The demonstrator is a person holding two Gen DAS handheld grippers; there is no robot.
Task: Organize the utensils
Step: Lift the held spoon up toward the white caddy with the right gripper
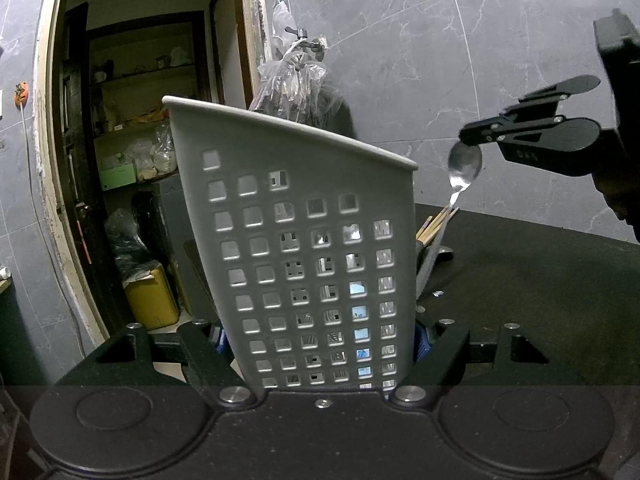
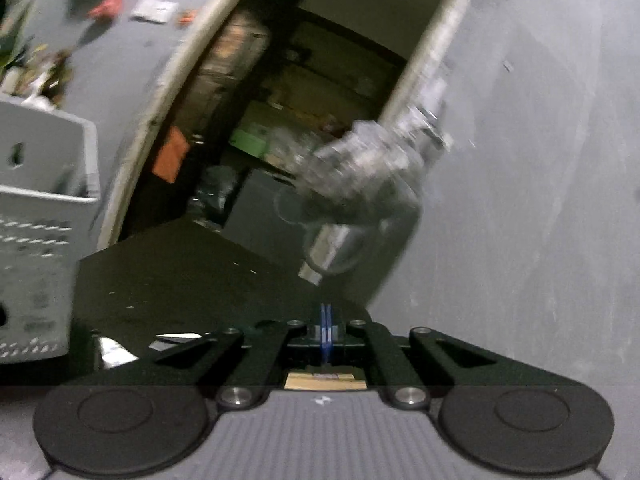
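Note:
A grey perforated utensil holder (image 1: 288,216) fills the left wrist view, standing upright on the dark table (image 1: 520,280). My left gripper (image 1: 324,352) is shut on its base, one finger on each side. At the upper right, my right gripper (image 1: 466,136) is shut on the rim of a steel spoon's (image 1: 464,166) bowl, and the handle hangs down towards the table. In the blurred, rolled right wrist view the blue pads (image 2: 326,326) are pressed together and the spoon (image 2: 332,248) shows as a shiny smear just beyond them. The holder (image 2: 36,240) is at the left edge there.
Wooden chopsticks (image 1: 434,222) and a flat steel utensil (image 1: 430,260) lie on the table behind the holder's right side. A wall tap draped with a plastic bag (image 1: 292,80) is beyond. An open doorway (image 1: 140,160) to a cluttered storeroom is at the left.

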